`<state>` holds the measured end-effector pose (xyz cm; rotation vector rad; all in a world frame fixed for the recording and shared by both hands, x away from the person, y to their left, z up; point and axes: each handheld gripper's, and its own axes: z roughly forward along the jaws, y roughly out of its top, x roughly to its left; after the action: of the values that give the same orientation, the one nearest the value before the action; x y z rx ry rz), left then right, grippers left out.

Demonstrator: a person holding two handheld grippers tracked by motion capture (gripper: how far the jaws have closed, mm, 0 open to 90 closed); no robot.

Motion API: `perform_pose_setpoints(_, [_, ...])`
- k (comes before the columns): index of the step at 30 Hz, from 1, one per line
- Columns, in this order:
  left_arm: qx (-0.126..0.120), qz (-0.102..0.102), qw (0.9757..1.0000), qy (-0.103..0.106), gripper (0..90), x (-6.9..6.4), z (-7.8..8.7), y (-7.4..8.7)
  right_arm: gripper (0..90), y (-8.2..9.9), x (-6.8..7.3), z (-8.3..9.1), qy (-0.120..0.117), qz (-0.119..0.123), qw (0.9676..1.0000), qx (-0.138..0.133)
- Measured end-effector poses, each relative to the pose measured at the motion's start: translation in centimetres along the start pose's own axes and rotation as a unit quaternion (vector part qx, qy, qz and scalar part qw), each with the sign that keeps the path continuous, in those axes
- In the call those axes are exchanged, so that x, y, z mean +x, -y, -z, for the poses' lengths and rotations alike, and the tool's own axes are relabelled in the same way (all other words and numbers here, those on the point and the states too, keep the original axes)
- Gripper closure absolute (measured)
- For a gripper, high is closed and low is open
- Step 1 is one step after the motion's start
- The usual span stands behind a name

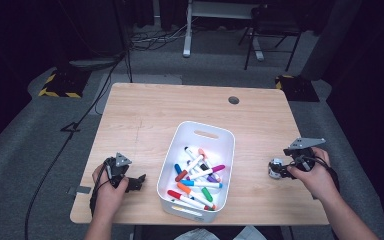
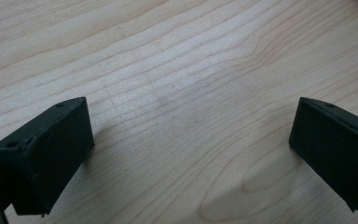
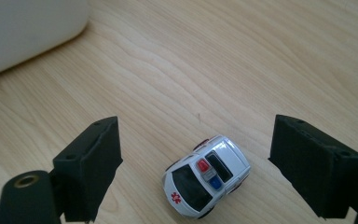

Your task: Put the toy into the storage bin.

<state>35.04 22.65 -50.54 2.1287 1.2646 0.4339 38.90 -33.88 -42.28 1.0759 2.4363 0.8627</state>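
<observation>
— One toy car [image 3: 207, 175] is sitting on the wooden table [image 1: 145, 115], between the wide-apart jaws of the right gripper [image 3: 205, 163], and nothing is touching it yet.
— So the pick-up is only starting?
— I'm judging so: the grasp and any carrying are both waiting to be done. The white bin [image 1: 215, 131] of markers [image 1: 197, 177] is standing near, to its left.
— How is the car looking?
— It's looking small and white, with dark windows, a red-and-blue light bar and a red emblem on the hood, resting on its wheels.
— And the left gripper [image 2: 191, 140]?
— It's hovering low over bare wood with jaws spread, holding nothing.
</observation>
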Motion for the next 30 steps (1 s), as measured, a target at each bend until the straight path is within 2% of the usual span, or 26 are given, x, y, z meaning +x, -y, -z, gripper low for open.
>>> perform_pose_setpoints(3, [-0.001, 0.001, 1.0000, 0.000, 0.0, 0.0, 0.0, 0.0, 17.1, 0.6, -0.4, -0.9, -0.002, 0.001, 1.0000, 0.008])
perform_pose_setpoints(7, [-0.001, 0.002, 1.0000, 0.000, 0.0, 0.0, 0.0, 0.0, 17.1, 1.3, -0.8, -1.9, 0.000, 0.030, 0.9994, 0.018])
perform_pose_setpoints(9, [0.000, 0.000, 1.0000, 0.000, 0.0, 0.0, 0.0, 0.0, 17.1, 1.6, -1.0, -2.2, -0.003, 0.030, 0.9994, 0.016])
perform_pose_setpoints(10, [0.000, 0.001, 1.0000, 0.000, 0.0, 0.0, 0.0, 0.0, 17.1, 1.7, -1.0, -2.4, -0.004, 0.022, 0.9996, 0.016])
perform_pose_setpoints(11, [0.000, 0.001, 1.0000, 0.000, 0.0, 0.0, 0.0, 0.0, 17.1, 1.8, -1.2, -2.5, -0.002, 0.030, 0.9994, 0.019])
perform_pose_setpoints(14, [0.000, 0.000, 1.0000, 0.000, 0.0, 0.0, 0.0, 0.0, 17.3, 2.2, -1.3, -3.2, -0.007, 0.018, 0.9996, 0.020])
perform_pose_setpoints(16, [-0.001, 0.001, 1.0000, 0.000, 0.0, 0.0, 0.0, 0.0, 17.6, 2.5, -1.4, -3.6, -0.008, 0.024, 0.9994, 0.023])
perform_pose_setpoints(23, [0.000, 0.001, 1.0000, 0.000, 0.0, 0.0, 0.0, 0.0, 18.5, 3.3, -1.8, -4.6, -0.022, 0.007, 0.9994, 0.027])
perform_pose_setpoints(27, [0.000, 0.001, 1.0000, 0.000, 0.0, 0.0, 0.0, 0.0, 19.0, 3.8, -1.9, -5.1, -0.032, 0.017, 0.9987, 0.036])
perform_pose_setpoints(28, [0.000, 0.002, 1.0000, 0.000, 0.0, 0.0, 0.0, 0.0, 18.6, 3.9, -1.8, -5.2, -0.032, 0.013, 0.9987, 0.038])
perform_pose_setpoints(30, [-0.001, 0.001, 1.0000, 0.000, 0.0, 0.0, 0.0, 0.0, 18.6, 4.1, -1.8, -5.2, -0.036, 0.014, 0.9987, 0.033])
